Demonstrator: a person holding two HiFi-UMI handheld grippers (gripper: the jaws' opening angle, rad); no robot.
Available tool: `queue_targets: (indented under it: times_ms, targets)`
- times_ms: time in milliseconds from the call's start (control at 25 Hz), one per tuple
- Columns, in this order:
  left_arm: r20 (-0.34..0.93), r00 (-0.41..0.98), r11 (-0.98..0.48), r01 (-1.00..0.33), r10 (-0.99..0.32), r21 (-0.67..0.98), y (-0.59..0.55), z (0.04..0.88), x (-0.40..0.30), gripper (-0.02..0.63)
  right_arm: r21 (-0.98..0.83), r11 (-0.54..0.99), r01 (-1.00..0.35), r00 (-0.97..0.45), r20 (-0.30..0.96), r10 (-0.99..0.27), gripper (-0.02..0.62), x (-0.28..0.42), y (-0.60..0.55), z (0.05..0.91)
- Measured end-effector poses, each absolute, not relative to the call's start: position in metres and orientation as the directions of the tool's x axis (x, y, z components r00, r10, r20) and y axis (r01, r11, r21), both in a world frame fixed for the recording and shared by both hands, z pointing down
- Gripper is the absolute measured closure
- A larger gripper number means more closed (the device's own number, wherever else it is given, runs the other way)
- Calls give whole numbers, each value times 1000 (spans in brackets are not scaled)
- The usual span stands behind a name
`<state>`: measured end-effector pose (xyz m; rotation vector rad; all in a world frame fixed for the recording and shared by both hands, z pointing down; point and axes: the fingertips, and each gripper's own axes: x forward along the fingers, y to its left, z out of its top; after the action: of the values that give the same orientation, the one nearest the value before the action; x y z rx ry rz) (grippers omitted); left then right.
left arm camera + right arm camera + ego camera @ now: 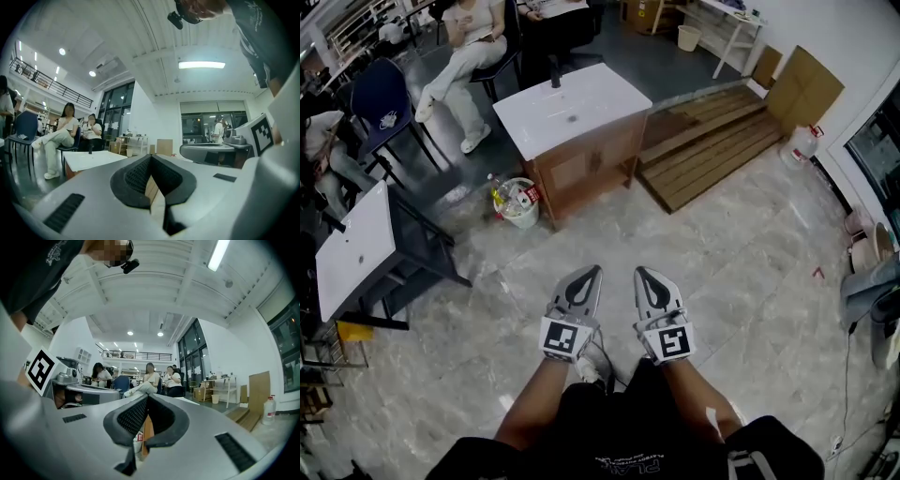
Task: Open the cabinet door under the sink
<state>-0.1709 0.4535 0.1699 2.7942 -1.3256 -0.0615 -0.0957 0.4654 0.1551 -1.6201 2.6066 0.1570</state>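
Cabinet door (581, 169) well apart from left gripper (586, 281) and right gripper (645, 279)

Grey marble floor (750, 281); wooden ramp (712, 141) near white wall (862, 33); tall windows (116, 110); ceiling strip light (201, 64).

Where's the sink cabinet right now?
In the head view, the sink cabinet stands upper centre, a white bucket at its left and a wooden ramp at its right.

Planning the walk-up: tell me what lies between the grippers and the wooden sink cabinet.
Head view: only bare grey marble floor; a white waste bucket stands aside, left of the wooden sink cabinet.
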Motion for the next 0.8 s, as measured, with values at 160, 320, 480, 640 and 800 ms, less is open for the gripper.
queue_targets:
  times_ms: [160,320,480,640,800]
  targets:
    - [11,652,-651,-757,-758,46,434,183,-175,591,55,427,-902,-431,-101,-897,575,-98,445,158]
    - [23,649,-648,-761,-760,45,404,191,-165,591,46,428,-903,-430,-98,-897,575,-90,414,165]
    - [49,652,-651,-758,-757,27,371,197,-140,591,36,435,-900,-437,-98,-894,575,-71,376,173]
    - [49,633,-633,-774,-772,25,332,187,-111,591,20,455,-891,-454,-104,-885,575,-47,339,178]
    - [79,622,-622,-782,-779,17,303,200,-83,591,-4,478,-878,-475,-104,-874,575,-19,306,183]
